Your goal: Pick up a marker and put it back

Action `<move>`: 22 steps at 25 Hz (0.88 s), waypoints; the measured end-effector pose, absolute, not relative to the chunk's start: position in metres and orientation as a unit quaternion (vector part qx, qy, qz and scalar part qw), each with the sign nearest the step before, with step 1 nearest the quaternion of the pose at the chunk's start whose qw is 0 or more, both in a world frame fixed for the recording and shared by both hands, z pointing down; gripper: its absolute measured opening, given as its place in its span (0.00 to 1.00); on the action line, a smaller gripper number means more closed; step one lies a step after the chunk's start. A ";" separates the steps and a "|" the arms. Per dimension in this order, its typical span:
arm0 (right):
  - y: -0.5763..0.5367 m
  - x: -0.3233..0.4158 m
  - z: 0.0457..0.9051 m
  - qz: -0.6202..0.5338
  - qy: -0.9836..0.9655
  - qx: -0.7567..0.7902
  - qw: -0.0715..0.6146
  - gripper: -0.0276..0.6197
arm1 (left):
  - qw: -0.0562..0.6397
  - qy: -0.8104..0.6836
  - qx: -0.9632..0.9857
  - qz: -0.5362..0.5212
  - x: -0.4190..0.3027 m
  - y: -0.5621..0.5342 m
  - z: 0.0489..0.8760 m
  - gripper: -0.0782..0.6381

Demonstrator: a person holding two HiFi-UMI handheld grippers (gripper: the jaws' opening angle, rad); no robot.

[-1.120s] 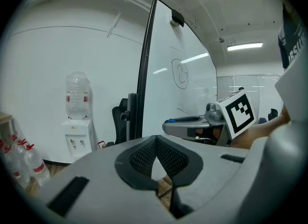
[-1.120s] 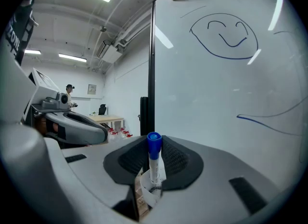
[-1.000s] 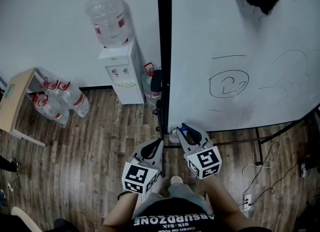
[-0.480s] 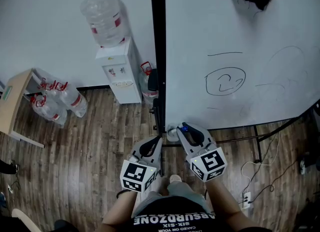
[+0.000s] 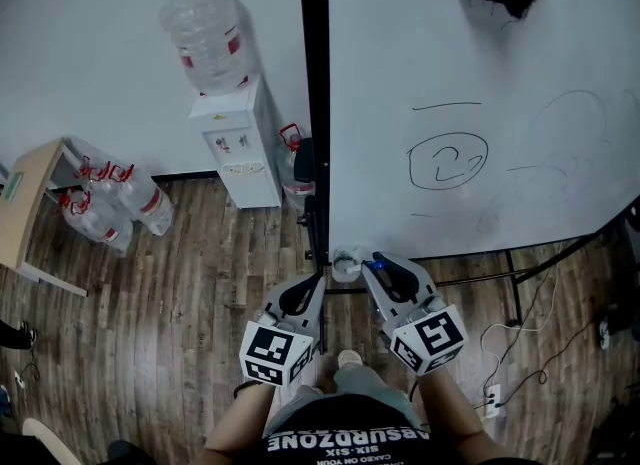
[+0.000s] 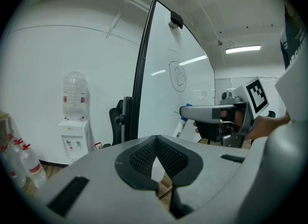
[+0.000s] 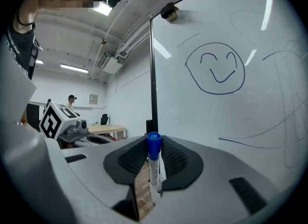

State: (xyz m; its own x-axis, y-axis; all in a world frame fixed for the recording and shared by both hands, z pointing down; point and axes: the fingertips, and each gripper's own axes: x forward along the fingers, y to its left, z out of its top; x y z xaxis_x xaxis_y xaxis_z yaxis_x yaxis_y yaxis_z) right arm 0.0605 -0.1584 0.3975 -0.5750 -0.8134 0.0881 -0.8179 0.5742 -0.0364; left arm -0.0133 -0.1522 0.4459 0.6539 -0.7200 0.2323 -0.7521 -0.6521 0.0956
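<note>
Blue at the tip of the right claw (image 5: 376, 271) in the head view: cap of the marker (image 5: 372, 266), gripped and carried just beside a small pale fitting (image 5: 345, 265) at the foot of the whiteboard (image 5: 450, 73). Left claw (image 5: 319, 281) low and close by, carrying nothing.

From the left gripper view: pads pressed together at the tips, nothing between. Beyond, right claw (image 6: 183, 113) level, marker (image 6: 180, 127) slanting down below its tip, in front of the whiteboard.

From the right gripper view: jaws partly closed and clamped on the marker (image 7: 153, 167), upright between the pads, cap uppermost. Drawn smiley (image 7: 215, 69) on the board ahead.

Judged as the carrying step: pick-up done, return not yet. Next calls for lining up over the resting place, probably that pale fitting, lowering until seated, then easing the pads apart. Releasing early risks a tipped or dropped marker.
</note>
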 end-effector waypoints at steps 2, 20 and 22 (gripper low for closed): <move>-0.154 0.062 0.396 0.039 -0.887 0.460 0.027 0.17 | 0.090 -0.407 0.905 0.082 -0.012 -0.151 0.442 0.12; -0.111 0.062 0.387 0.061 -0.888 0.456 0.002 0.17 | 0.084 -0.398 0.910 0.078 -0.016 -0.129 0.435 0.12; -0.107 0.063 0.389 0.065 -0.887 0.457 0.001 0.17 | 0.085 -0.396 0.911 0.079 -0.016 -0.126 0.436 0.12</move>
State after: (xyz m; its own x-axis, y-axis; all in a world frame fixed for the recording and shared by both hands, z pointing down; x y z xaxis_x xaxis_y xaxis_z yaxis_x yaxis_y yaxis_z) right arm 0.0628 -0.1068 0.3889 -0.5831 -0.8100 0.0615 -0.8104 0.5748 -0.1137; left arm -0.0156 -0.1257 0.4364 0.6733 -0.7085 0.2114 -0.7354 -0.6715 0.0914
